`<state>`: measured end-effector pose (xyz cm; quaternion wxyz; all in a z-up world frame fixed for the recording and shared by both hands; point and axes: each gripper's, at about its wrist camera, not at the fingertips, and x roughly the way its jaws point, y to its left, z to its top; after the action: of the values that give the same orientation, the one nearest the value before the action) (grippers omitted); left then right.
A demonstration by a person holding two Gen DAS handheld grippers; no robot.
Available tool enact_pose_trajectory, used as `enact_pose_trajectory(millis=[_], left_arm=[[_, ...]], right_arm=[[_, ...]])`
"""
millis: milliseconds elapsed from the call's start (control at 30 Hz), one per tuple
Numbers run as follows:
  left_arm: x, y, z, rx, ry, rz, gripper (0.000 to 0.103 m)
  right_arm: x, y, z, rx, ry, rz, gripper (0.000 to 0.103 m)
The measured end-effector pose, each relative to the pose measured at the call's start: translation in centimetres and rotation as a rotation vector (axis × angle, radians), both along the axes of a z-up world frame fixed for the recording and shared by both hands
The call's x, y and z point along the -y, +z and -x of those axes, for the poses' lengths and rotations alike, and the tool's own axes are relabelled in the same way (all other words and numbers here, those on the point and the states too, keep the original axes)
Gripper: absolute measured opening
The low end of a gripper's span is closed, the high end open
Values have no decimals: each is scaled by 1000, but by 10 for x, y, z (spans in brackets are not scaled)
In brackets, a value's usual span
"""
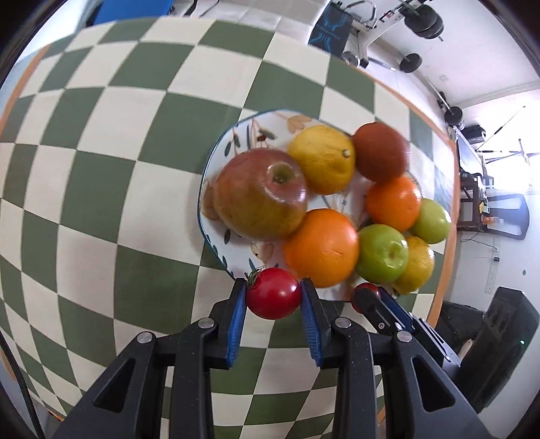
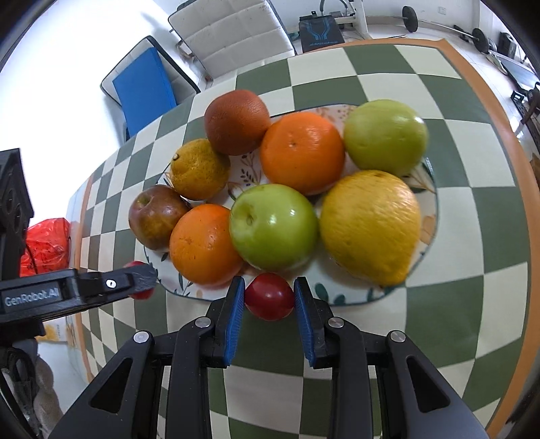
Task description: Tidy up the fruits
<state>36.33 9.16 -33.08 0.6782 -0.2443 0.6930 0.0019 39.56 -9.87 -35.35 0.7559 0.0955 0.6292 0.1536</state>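
A floral plate (image 1: 236, 135) (image 2: 351, 293) on the checked tablecloth carries a red apple (image 1: 260, 192) (image 2: 155, 216), two lemons (image 1: 322, 158) (image 2: 369, 226), oranges (image 1: 322, 246) (image 2: 302, 152), a dark orange (image 1: 379, 152) (image 2: 238, 121) and two green apples (image 1: 381, 253) (image 2: 273, 226). My left gripper (image 1: 273, 293) is shut on a red tomato (image 1: 273, 293) with a green stem, at the plate's near rim. In the right wrist view my right gripper (image 2: 269, 297) is shut on a second red tomato (image 2: 269, 297), also at the plate's edge. Each gripper shows in the other's view, beside the plate (image 1: 368, 299) (image 2: 135, 278).
The green and cream checked cloth (image 1: 101, 202) has an orange border, and the table edge (image 1: 442, 236) runs just beyond the plate. Off the table stand a white chair (image 2: 233, 33), a blue cushion (image 2: 145, 87), a red bag (image 2: 45, 246) and gym weights (image 1: 425, 23).
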Motion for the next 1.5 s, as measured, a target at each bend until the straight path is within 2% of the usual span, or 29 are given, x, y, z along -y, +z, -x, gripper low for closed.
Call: enact_pose_trajectory(millis=[133, 200, 267, 333, 433, 500, 600, 667, 767, 933, 1067, 1267, 1500], left_arm=[[-2, -10, -4, -21, 4, 4, 30], [-3, -11, -6, -28, 7, -3, 30], [-4, -11, -6, -32, 4, -6, 30], [-4, -9, -5, -32, -6, -25, 32], [-4, -6, -3, -26, -6, -54, 46], [-4, -2, -1, -14, -5, -74, 65], [-4, 7, 6, 14, -24, -128, 83], [-2, 17, 12, 42, -51, -186, 93], [5, 31, 21, 90, -91, -260, 93], [14, 54, 33, 160, -137, -340, 94], [21, 77, 43, 219, -148, -358, 94], [37, 129, 70, 333, -154, -410, 94], [46, 181, 108, 422, -153, -392, 94]], right_arm=[[-3, -6, -4, -3, 4, 13, 35], [-3, -8, -5, -15, -4, 18, 49], [0, -7, -4, -9, -18, 14, 58], [6, -3, -1, -10, -31, 11, 59], [17, 8, 6, 3, -49, 21, 62], [25, 19, 11, 21, -67, 40, 76], [36, 39, 17, 70, -79, 112, 91], [41, 50, 20, 96, -78, 176, 93], [48, 61, 24, 120, -81, 246, 96], [58, 79, 32, 153, -98, 270, 96], [61, 100, 44, 185, -108, 273, 97], [66, 146, 74, 250, -108, 278, 97], [62, 205, 120, 327, -86, 286, 97]])
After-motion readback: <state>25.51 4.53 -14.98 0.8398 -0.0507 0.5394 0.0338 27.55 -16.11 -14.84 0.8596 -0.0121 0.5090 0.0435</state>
